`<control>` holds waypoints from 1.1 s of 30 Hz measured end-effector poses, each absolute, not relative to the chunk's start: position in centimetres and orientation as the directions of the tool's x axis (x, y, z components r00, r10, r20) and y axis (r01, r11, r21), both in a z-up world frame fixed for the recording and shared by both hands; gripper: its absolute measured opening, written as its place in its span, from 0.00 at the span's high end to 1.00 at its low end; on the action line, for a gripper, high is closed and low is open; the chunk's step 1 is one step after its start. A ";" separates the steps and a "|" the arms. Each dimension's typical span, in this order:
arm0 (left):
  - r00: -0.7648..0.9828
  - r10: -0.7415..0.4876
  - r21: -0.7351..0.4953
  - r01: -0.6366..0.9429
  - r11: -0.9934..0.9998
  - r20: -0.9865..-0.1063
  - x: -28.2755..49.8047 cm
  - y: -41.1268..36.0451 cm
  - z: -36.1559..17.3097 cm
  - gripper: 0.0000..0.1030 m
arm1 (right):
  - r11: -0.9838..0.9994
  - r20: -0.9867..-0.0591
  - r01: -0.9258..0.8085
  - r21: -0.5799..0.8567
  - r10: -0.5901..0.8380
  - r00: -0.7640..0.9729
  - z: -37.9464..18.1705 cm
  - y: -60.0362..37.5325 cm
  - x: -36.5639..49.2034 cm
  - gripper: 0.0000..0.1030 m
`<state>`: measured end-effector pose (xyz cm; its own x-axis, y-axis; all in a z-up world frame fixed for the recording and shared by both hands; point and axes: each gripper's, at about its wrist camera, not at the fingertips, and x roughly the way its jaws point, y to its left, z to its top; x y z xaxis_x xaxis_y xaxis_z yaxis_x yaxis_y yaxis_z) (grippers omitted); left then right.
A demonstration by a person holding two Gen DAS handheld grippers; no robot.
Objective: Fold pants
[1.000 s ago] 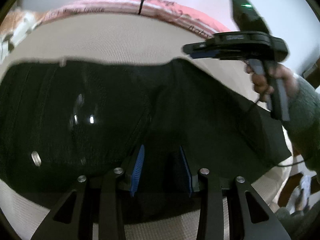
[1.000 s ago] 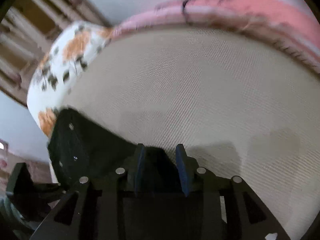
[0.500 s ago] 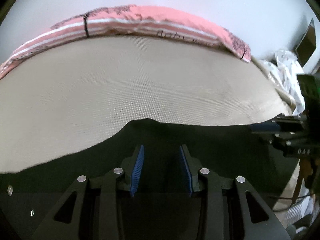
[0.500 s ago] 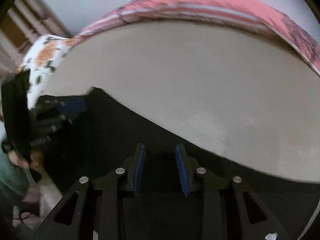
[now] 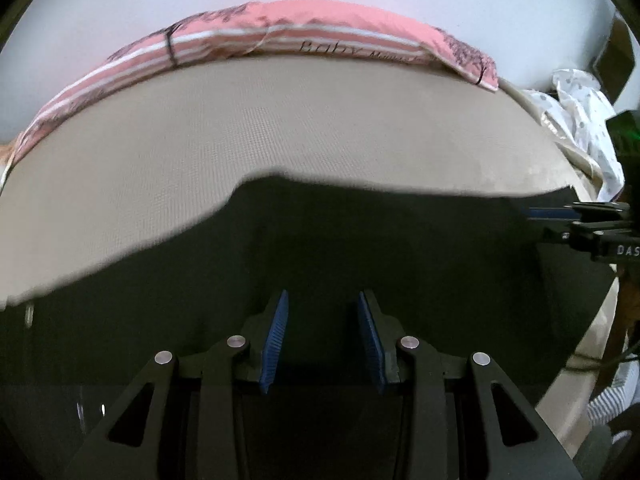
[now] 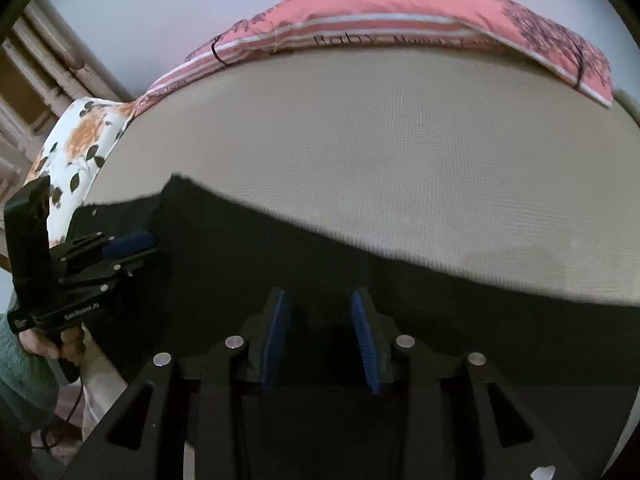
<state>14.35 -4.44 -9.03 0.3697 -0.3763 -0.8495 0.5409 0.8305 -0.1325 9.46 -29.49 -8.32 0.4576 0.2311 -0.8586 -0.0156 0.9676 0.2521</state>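
Black pants (image 5: 360,248) lie spread across the near part of a beige bed (image 5: 280,128); they also fill the lower right wrist view (image 6: 400,300). My left gripper (image 5: 322,336) is open, low over the dark cloth, with nothing between its blue pads. My right gripper (image 6: 320,336) is open too, over the pants' near edge. Each gripper shows in the other's view: the right one (image 5: 592,220) at the pants' right edge, the left one (image 6: 100,256) at their left edge.
A pink striped pillow (image 5: 300,36) lies along the bed's far edge against the wall. A floral pillow (image 6: 80,140) is at the bed's left end. White dotted cloth (image 5: 580,112) is bunched at the right end.
Both grippers have swung from looking at the pants from the sides to facing the far pillow. The pants now lie flatter, low in both views, and the beige sheet fills the middle.
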 end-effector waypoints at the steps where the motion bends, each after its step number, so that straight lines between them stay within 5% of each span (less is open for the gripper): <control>1: 0.373 -0.372 -0.133 0.530 0.837 -0.850 13.5 -3.9 -9.1 0.63 | 0.965 -0.856 -0.011 0.261 0.237 0.458 -8.6 -30.0 8.3 0.68; 12: 0.419 -0.324 -0.148 0.400 0.905 -0.848 8.6 -0.3 -10.4 0.63 | 0.931 -0.860 0.171 0.322 0.213 0.464 -10.8 -36.6 -0.7 0.68; 20: 0.440 -0.258 -0.078 0.387 0.919 -0.860 7.4 -2.0 -10.4 0.53 | 0.869 -0.861 0.412 0.273 0.029 0.508 -10.4 -47.4 -8.2 0.66; 33: 0.401 -0.324 -0.086 0.508 0.857 -0.857 5.5 -9.4 -8.8 0.52 | 0.773 -0.780 0.370 0.516 0.245 0.576 -10.6 -58.5 -10.7 0.63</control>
<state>5.53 -9.40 -8.84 0.4007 -0.3236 -0.8571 0.5076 0.8573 -0.0864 -10.73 -58.46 -10.57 0.5761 0.2450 -0.7798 0.3699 0.7726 0.5161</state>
